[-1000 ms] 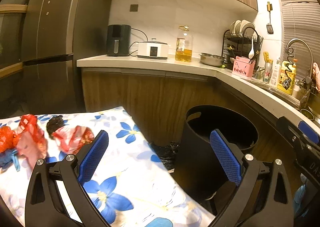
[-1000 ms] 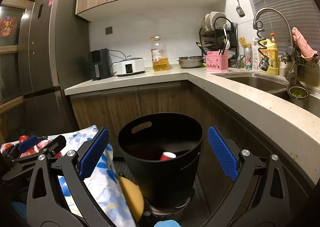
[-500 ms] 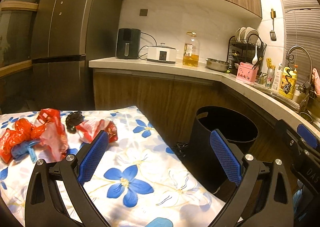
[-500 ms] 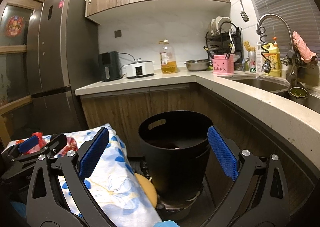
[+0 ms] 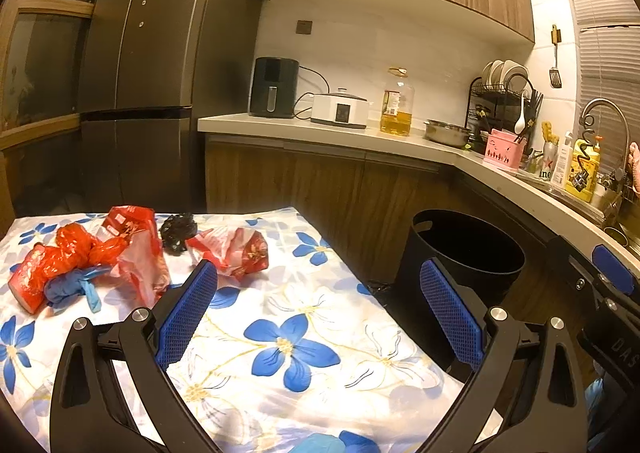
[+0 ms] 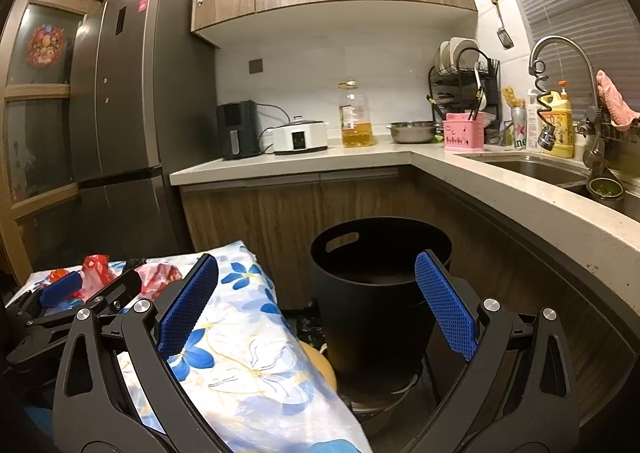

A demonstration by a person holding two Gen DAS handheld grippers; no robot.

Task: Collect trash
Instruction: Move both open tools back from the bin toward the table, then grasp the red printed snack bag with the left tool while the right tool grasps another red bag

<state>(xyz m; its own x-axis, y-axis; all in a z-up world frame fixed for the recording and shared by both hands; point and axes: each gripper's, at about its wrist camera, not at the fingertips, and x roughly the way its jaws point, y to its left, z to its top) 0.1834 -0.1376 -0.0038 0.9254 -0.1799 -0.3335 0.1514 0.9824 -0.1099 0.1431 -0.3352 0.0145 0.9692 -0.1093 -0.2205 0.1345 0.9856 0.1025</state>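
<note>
Trash lies on a flowered tablecloth: red plastic wrappers, a red-and-white wrapper, a crumpled black piece and a blue glove. My left gripper is open and empty, above the cloth, short of the wrappers. A black bin stands on the floor right of the table; it also shows in the right wrist view. My right gripper is open and empty, facing the bin from above and in front. The left gripper shows at the left there.
A kitchen counter runs along the back and right with an air fryer, cooker, oil bottle, bowl, dish rack and sink. A tall fridge stands at left. A yellow round object lies by the bin's base.
Both grippers have pulled back and risen. The left view has swung left, so the wrappers sit nearer centre. The bin's inside is no longer visible in the right view.
</note>
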